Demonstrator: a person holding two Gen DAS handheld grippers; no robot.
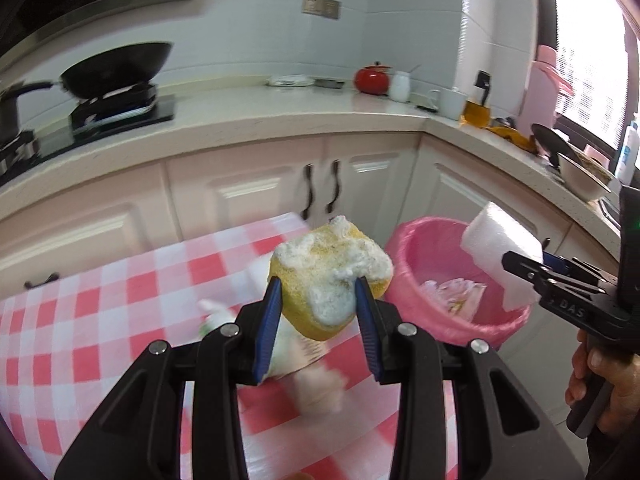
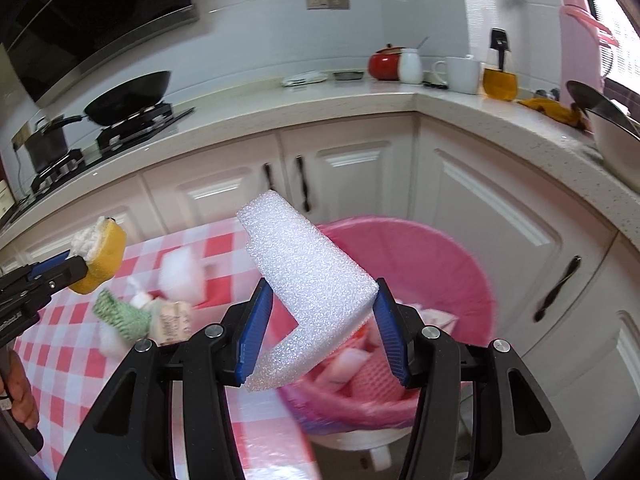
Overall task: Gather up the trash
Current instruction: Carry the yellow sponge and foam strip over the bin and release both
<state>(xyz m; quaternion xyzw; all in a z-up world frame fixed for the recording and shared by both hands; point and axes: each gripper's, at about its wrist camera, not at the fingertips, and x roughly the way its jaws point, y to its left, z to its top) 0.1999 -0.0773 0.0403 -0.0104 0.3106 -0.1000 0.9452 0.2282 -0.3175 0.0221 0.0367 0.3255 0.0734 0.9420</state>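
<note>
Clamping a porous yellow sponge [image 1: 330, 276] capped with white fluff, left gripper [image 1: 318, 312] above the checked counter's [image 1: 120, 320] edge, right gripper [image 2: 322, 320] pinching a grainy white foam block [image 2: 304, 276] over the pink-lined bin [image 2: 452, 264].

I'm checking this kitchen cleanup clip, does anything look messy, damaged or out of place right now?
Yes. The yellow sponge in the left gripper looks torn, with ragged white stuffing showing on top. Loose scraps lie scattered on the checked tablecloth. The white foam piece sits tilted in the right gripper near the pink-lined bin.
</note>
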